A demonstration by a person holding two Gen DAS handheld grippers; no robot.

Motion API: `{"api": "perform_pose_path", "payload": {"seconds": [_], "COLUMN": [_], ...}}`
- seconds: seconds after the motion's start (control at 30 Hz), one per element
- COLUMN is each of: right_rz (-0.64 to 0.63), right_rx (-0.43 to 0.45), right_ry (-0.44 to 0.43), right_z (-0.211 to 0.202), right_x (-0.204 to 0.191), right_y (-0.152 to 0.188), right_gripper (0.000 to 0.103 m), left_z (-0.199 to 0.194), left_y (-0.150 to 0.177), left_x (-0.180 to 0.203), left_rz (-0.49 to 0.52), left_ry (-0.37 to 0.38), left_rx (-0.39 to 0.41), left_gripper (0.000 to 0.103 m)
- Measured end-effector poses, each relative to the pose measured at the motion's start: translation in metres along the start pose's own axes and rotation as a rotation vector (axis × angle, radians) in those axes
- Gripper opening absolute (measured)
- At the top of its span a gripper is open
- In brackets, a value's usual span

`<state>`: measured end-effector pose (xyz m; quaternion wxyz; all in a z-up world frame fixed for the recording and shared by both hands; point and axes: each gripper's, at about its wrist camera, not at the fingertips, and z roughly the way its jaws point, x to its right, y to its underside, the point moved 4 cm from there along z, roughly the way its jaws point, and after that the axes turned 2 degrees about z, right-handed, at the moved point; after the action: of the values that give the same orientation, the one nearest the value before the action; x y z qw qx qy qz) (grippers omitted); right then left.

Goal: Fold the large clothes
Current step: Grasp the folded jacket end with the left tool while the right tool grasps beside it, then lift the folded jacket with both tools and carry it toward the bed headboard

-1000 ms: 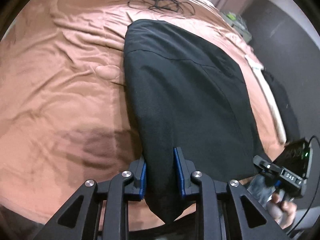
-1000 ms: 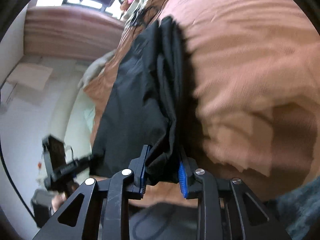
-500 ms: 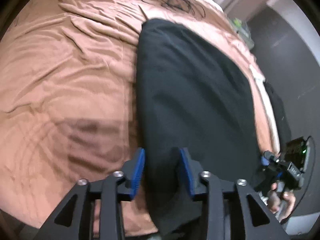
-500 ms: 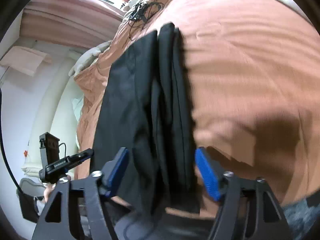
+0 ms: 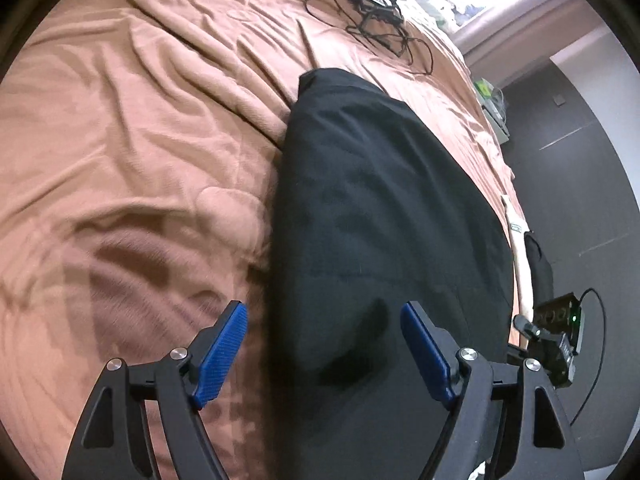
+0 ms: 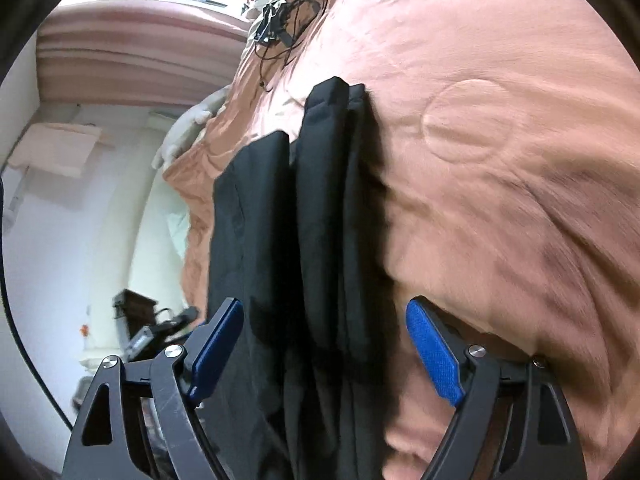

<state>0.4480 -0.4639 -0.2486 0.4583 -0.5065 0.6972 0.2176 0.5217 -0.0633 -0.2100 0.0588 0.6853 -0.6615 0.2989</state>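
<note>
Now, line by line:

Left claw: the left gripper (image 5: 322, 344) has let go. A second ago its blue pads pinched the near edge of the black garment (image 5: 384, 216); now the jaws are spread wide and still opening, with nothing in their grip.

Left claw, what lies between: the cloth's near left edge runs between the two fingers, flat on the bed, closer to the right pad than the left, and touched by neither.

Right claw: the right gripper (image 6: 324, 344) has also released. Earlier it was clamped on a bunched fold; its jaws now stand wide and are still opening, holding nothing.

Right claw, what lies between: the stacked long folds of the black garment (image 6: 320, 216) lie between the fingers, clear of both pads.

Garment: it stretches away from both claws as a long, narrow, folded strip on the pink blanket (image 5: 132, 168), no longer lifted at its near end.

Far end: a tangle of black cables (image 5: 380, 12) lies on the blanket beyond the garment's far tip, well ahead of either claw.

Other claw in view: at the left claw's right, the right gripper's body (image 5: 560, 340) shows past the garment's edge.
</note>
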Motion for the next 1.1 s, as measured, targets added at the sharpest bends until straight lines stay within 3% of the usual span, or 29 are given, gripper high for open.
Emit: {"api": "perform_pose_path", "payload": {"seconds": [0.2, 0.3, 0.53, 0.6, 0.7, 0.73, 0.83, 1.0, 1.1], "right_rz": [-0.011, -0.028, -0.07, -0.059, -0.053, -0.057, -0.104, -0.157, -0.182], "right_rx": [-0.043, -0.07, -0.103, -0.101, -0.102, -0.102, -0.073, -0.032, -0.011], "right_ry": [-0.06, -0.05, -0.058, -0.089, -0.091, -0.096, -0.119, -0.13, -0.129], "right_z": [0.02, 0.031, 0.05, 0.054, 0.056, 0.057, 0.048, 0.032, 0.023], "right_x": [-0.006, -0.01, -0.022, -0.021, -0.018, -0.02, -0.034, -0.061, -0.078], "right_y": [-0.016, -0.02, -0.034, -0.038, -0.039, -0.038, -0.034, -0.025, -0.018], "right_gripper": [0.084, 0.084, 0.082, 0.073, 0.039, 0.032, 0.025, 0.022, 0.022], "left_z": [0.018, 0.022, 0.033, 0.034, 0.03, 0.03, 0.022, -0.003, -0.022], "left_y": [-0.015, -0.023, -0.042, -0.044, -0.043, -0.045, -0.046, -0.042, -0.037], "left_x": [-0.004, -0.005, -0.008, -0.01, -0.007, -0.005, 0.003, 0.023, 0.033], "left_rz": [0.001, -0.001, -0.031, -0.05, -0.056, -0.053, -0.042, -0.004, 0.009], "left_ry": [0.014, 0.019, 0.029, 0.032, 0.02, 0.019, 0.003, 0.004, 0.035], "left_rx": [-0.012, -0.003, -0.012, -0.013, -0.01, -0.009, -0.007, 0.04, 0.083], "left_gripper": [0.07, 0.066, 0.066, 0.064, 0.055, 0.053, 0.044, 0.028, 0.024]}}
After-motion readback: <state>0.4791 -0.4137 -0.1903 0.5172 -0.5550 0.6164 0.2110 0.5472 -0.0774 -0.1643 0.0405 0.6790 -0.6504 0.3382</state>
